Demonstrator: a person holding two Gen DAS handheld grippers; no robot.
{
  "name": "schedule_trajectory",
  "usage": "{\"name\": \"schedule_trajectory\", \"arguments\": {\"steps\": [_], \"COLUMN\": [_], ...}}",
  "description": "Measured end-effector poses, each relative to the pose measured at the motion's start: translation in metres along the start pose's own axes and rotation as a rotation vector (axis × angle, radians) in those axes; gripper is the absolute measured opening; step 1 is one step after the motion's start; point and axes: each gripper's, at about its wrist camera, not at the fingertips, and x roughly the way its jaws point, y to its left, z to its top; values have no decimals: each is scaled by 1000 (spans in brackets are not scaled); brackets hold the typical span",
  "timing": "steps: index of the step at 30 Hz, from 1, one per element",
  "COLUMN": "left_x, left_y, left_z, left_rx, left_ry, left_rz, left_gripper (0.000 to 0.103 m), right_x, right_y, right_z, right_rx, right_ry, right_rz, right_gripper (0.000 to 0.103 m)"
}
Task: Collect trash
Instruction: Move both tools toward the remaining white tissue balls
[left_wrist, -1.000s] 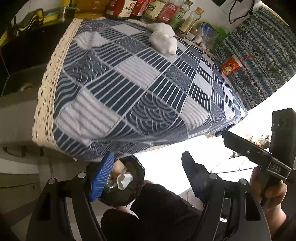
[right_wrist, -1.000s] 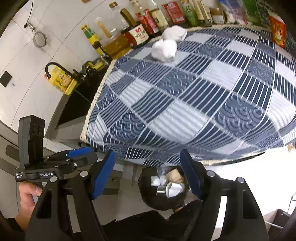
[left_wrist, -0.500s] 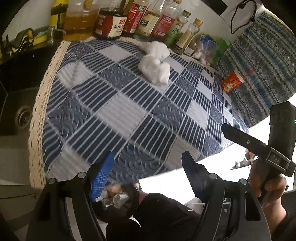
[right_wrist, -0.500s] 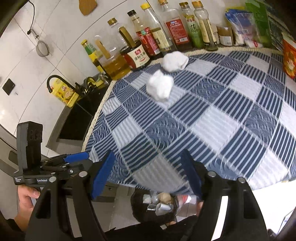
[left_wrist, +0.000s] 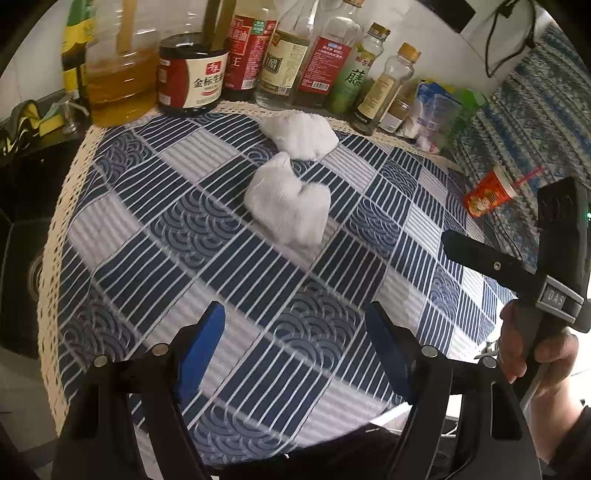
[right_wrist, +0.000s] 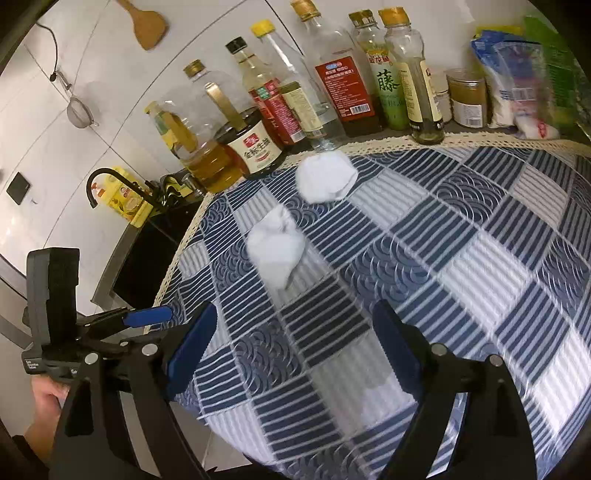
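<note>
Two crumpled white tissue wads lie on the worktop (left_wrist: 155, 236), which is covered in a blue-and-white patchwork cloth with a cream lace border. Near wad (left_wrist: 288, 206) sits about mid-cloth toward the back edge; far wad (left_wrist: 301, 134) lies just behind it, close to the back edge, the two nearly touching in the left wrist view and a little apart in the right wrist view. Left gripper (left_wrist: 295, 343) is over the front part of the cloth, fingers apart and opening, nothing between them. Right gripper (right_wrist: 291, 347) likewise is over the front of the cloth, fingers wide and opening, empty. Near wad (right_wrist: 275, 251) lies ahead of both grippers, untouched. A row of bottles (right_wrist: 332, 85) and a dark sauce jar (left_wrist: 192, 75) line the back edge. A red cup (left_wrist: 487, 194) lies tilted off the right edge. A sink with black tap (right_wrist: 107, 184) is past the left edge.
</note>
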Motion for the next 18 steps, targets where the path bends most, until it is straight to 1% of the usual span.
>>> {"name": "schedule_trajectory", "arguments": {"steps": [3, 9, 15, 18], "left_x": [13, 40, 65, 74], "left_y": [-7, -18, -15, -13], "left_z": [13, 34, 52, 58], "left_rx": [-9, -28, -78, -95], "left_ry": [6, 21, 36, 46], "left_rz": [23, 62, 103, 111], "left_gripper": [76, 76, 76, 76], "right_x": [10, 30, 48, 56], "right_y": [-14, -31, -40, -44], "right_z": [23, 61, 89, 100], "right_rx": [-23, -75, -126, -135], "right_ry": [15, 45, 61, 71], "right_rz": [8, 39, 59, 81], "right_gripper": [85, 85, 85, 85]}}
